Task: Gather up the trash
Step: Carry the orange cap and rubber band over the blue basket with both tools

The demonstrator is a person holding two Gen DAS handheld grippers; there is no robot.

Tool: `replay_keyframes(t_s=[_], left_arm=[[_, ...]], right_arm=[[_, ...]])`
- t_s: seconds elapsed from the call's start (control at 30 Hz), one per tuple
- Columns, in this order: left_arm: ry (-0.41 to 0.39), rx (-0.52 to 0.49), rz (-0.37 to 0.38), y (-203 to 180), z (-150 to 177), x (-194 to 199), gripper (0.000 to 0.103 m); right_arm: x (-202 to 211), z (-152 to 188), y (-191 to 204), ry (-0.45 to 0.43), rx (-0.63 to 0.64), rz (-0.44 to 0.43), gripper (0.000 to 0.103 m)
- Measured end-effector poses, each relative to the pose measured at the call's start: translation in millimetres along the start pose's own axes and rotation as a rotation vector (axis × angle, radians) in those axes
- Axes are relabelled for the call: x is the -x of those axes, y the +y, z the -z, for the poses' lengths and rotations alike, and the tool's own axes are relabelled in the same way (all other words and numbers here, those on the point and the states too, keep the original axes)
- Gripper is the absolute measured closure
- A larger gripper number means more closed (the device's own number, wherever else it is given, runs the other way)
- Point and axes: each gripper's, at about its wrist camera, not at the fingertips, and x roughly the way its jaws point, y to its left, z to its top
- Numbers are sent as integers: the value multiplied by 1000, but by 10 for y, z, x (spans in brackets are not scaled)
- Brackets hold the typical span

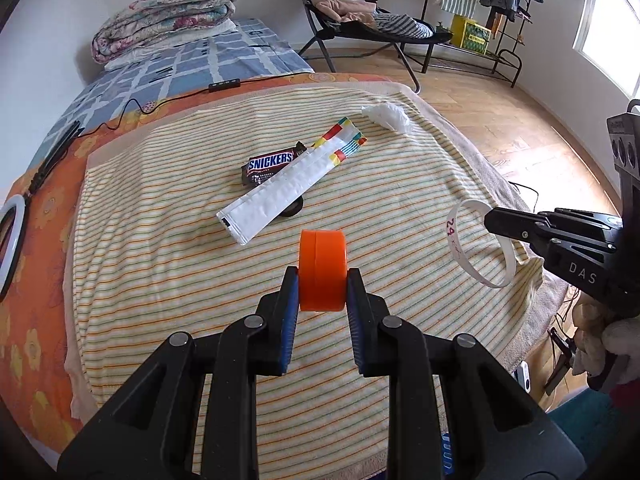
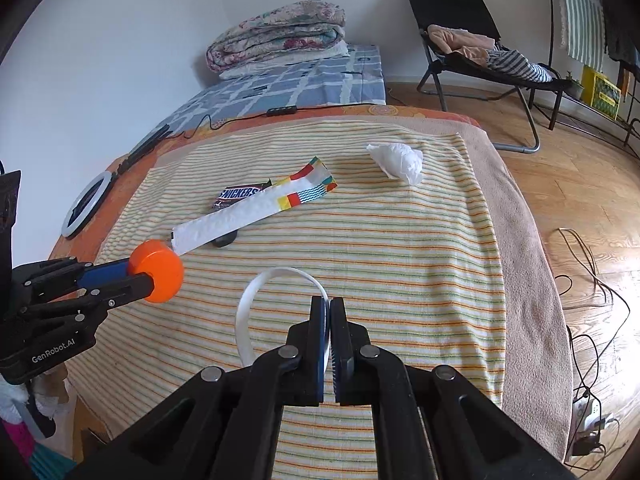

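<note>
Trash lies on the striped towel [image 2: 400,240]: a Snickers wrapper [image 1: 270,166] partly under a long white packet [image 1: 280,192], with a crumpled white tissue [image 2: 398,162] apart near the far edge. Above the towel, the left gripper [image 1: 323,284] pinches an orange cap [image 1: 323,270] between its pads, and the right gripper [image 2: 330,312] is clamped on a white wristband [image 2: 256,304].
</note>
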Motion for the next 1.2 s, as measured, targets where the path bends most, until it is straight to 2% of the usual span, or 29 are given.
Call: replay_keyframes(t_s=[0.2, 0.53, 0.7, 0.97, 1.2], left_arm=[[-13, 20, 5, 5, 331, 374, 81], [4, 63, 20, -70, 1040, 715, 81], [12, 55, 14, -173, 1359, 820, 81], [49, 36, 16, -329, 1756, 798, 81], [102, 34, 27, -382, 2028, 647, 81]], right_arm=[[254, 252, 200, 2, 16, -78, 103], [635, 848, 604, 0, 126, -104, 103], [749, 1159, 749, 13, 171, -118, 103], [820, 1606, 933, 49, 228, -124, 103], [752, 1839, 990, 91, 252, -121, 103]])
